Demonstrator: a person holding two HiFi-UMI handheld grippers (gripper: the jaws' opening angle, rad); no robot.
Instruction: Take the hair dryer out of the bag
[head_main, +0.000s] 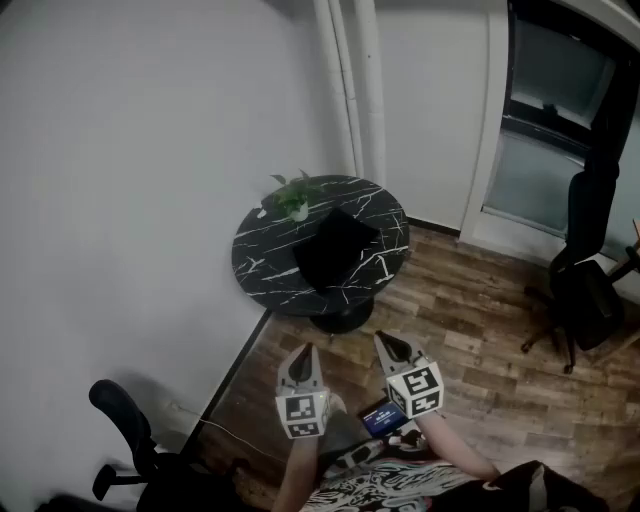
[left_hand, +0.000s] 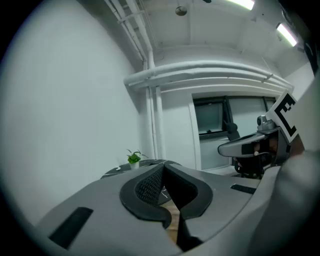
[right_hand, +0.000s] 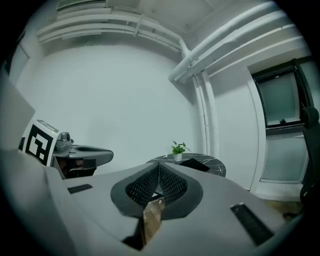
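A black bag (head_main: 333, 249) lies on a round black marble table (head_main: 262, 262) across the room; the hair dryer does not show. In the right gripper view the bag (right_hand: 196, 164) is a dark shape on the table top (right_hand: 216, 167). My left gripper (head_main: 303, 354) and right gripper (head_main: 386, 342) hang side by side over the wooden floor, well short of the table. Both are shut with nothing between the jaws. The left gripper (left_hand: 163, 169) and right gripper (right_hand: 158, 167) point roughly level toward the table.
A small potted plant (head_main: 295, 196) stands at the table's far left edge. A black office chair (head_main: 584, 270) is by the window at right, another chair (head_main: 125, 425) at lower left against the white wall. A wooden floor (head_main: 470, 350) lies between me and the table.
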